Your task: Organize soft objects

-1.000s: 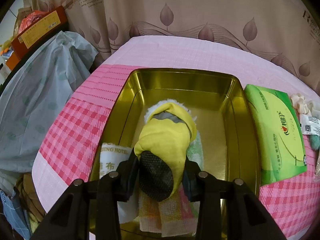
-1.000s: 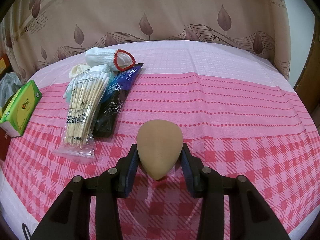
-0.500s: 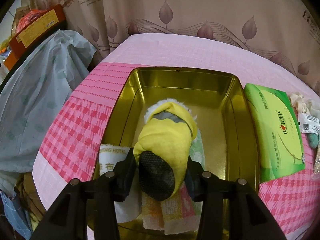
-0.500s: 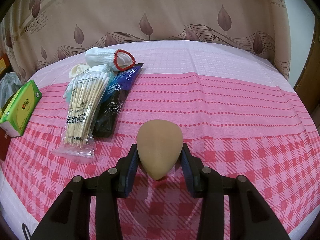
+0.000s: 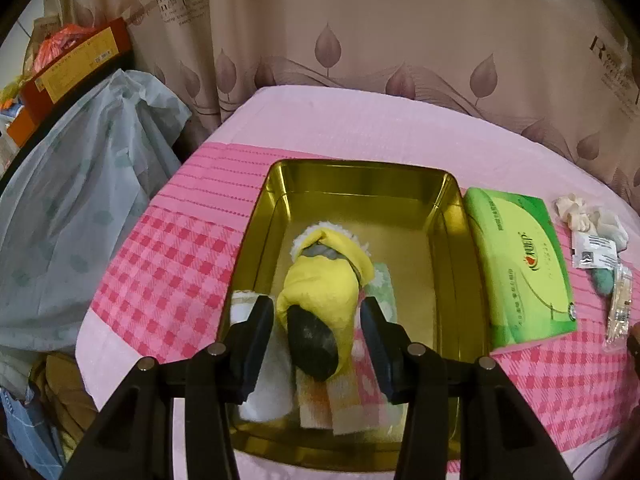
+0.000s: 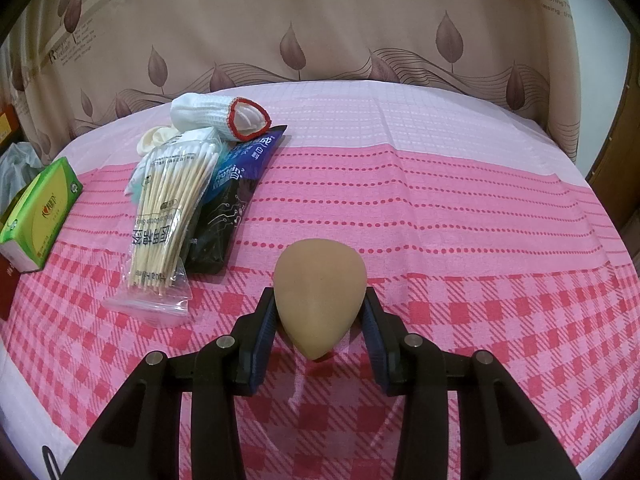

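A yellow soft slipper with a black sole (image 5: 324, 300) lies in the gold metal tin (image 5: 360, 172) on top of folded towels (image 5: 340, 396). My left gripper (image 5: 318, 320) stands over the tin with its jaws spread to either side of the slipper, a gap showing on the right. My right gripper (image 6: 320, 312) is shut on a tan teardrop makeup sponge (image 6: 320, 300) just above the pink tablecloth (image 6: 460, 208).
A green tissue pack (image 5: 520, 268) lies right of the tin and also shows in the right wrist view (image 6: 38, 216). A cotton swab bag (image 6: 168, 216), a dark blue packet (image 6: 228, 200) and a white glove with red cuff (image 6: 220, 116) lie at the left. A grey plastic bag (image 5: 80, 208) hangs off the table's left.
My left gripper's jaws have spread apart from the slipper and the gripper has pulled back and up from the tin. The right gripper and sponge have not moved.
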Available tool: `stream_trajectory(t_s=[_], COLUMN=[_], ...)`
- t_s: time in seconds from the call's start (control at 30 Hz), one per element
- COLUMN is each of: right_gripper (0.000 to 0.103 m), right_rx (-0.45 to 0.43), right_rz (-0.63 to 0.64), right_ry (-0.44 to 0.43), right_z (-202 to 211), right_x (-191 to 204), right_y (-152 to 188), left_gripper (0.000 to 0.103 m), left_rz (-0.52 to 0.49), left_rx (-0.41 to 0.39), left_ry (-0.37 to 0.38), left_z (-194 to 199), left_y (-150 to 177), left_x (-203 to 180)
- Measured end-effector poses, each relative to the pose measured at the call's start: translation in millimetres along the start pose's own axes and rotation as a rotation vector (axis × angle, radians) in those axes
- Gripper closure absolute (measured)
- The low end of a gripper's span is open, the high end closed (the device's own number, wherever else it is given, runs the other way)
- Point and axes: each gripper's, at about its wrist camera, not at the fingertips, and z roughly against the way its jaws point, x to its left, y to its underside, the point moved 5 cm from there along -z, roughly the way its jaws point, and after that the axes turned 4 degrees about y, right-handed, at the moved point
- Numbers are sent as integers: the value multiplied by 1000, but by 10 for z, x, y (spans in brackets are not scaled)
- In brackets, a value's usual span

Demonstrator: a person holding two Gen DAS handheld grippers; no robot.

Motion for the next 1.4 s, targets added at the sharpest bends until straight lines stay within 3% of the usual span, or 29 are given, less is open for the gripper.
stream_trajectory(t_s=[0.17, 0.5, 0.97, 1.2, 1.4], right_gripper=[65, 65, 70, 70, 70], right_rx=[0, 2, -48, -106, -134], right_rz=[1, 10, 43, 114, 204], right_ry=[2, 12, 23, -52, -173], right_z=[-1, -11, 271, 660, 858], right_x=[-11, -35, -72, 253, 926], right_y=[3, 8, 8, -142, -196], left_gripper=[57, 57, 57, 57, 57], left_rz=[-6, 29, 234, 286, 346], left_rx=[-27, -72, -98, -94, -86], left_ry=[-6, -87, -133, -167, -183], left_z=[190, 468, 536, 559, 560], left_y=[43, 397, 560, 598, 630], left_x=[57, 452, 1041, 1172, 1319])
